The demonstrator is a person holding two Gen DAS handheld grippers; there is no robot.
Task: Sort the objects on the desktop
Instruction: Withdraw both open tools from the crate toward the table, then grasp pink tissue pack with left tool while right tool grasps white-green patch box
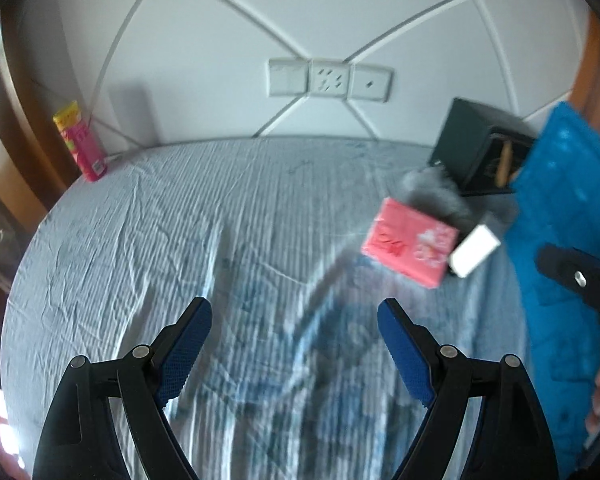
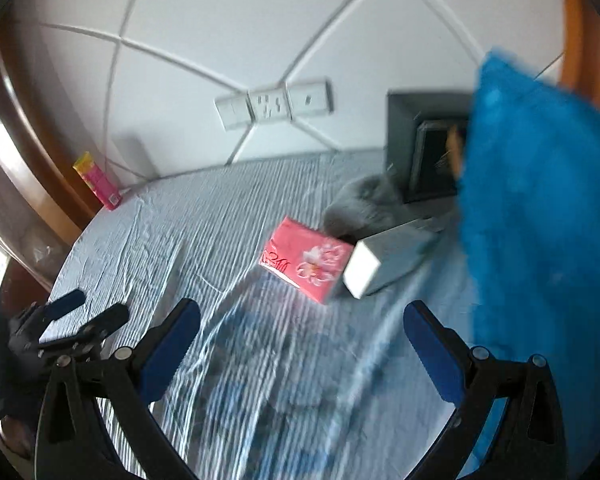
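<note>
Bench (image 1: pixel 140 220): covered by a wrinkled grey-blue striped cloth.
Black box (image 1: pixel 466 148): stood far right, by the wall.
Pink tissue pack (image 2: pixel 306 264): lay mid-bench, touching a white box (image 2: pixel 380 264).
Left hand-held gripper (image 1: pixel 294 320): spread wide, nothing held.
Right hand-held gripper (image 2: pixel 302 322): wide too, nothing held.

Desk cloth (image 1: pixel 172 216): pale blue-grey, fine ribbed stripes, darker blue print patches near the front. Tissue pack (image 2: pixel 306 259): coral pink, white flower print, red lettering. Box (image 2: pixel 380 258) beside it: white end, grey sides. Fluffy item (image 2: pixel 360 204): grey. Far box (image 1: pixel 476 148): black, tan strip inside. Bag (image 2: pixel 540 220): bright blue. Carton (image 1: pixel 85 140): magenta, yellow top. Wall (image 1: pixel 260 20): white panels. Left hand-held gripper (image 1: pixel 294 328): black, blue pads.
</note>
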